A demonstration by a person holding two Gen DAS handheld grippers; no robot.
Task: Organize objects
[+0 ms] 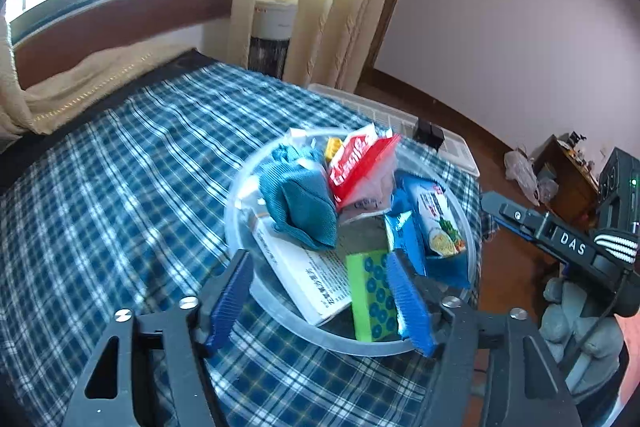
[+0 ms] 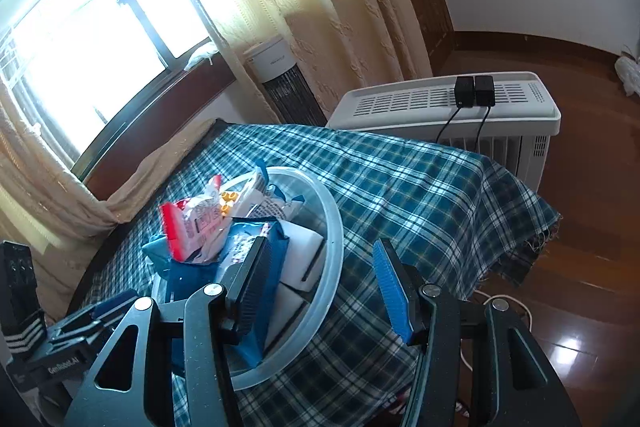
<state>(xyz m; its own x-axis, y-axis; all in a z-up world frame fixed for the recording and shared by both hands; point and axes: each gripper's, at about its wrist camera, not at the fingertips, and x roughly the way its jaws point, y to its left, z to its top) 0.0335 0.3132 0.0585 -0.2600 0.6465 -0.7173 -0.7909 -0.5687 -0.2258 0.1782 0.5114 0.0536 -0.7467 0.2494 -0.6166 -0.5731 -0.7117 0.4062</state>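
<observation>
**A heaped clear bowl of light, soft goods**

The clear bowl sits on the plaid-covered counter, near its right edge, piled with a teal cloth, a red-and-white packet, a blue noodle packet, a white box and a green sponge.

The left tool stands wide over the bowl's near rim, nothing pinched. The right tool is partly open and empty, straddling the rim.

Everything looks light. The packets are likely crinkly and slippery, best pinched at a sealed edge. Cloth and sponge should yield, so any fold serves. The stiff box wants its narrow sides.
</observation>
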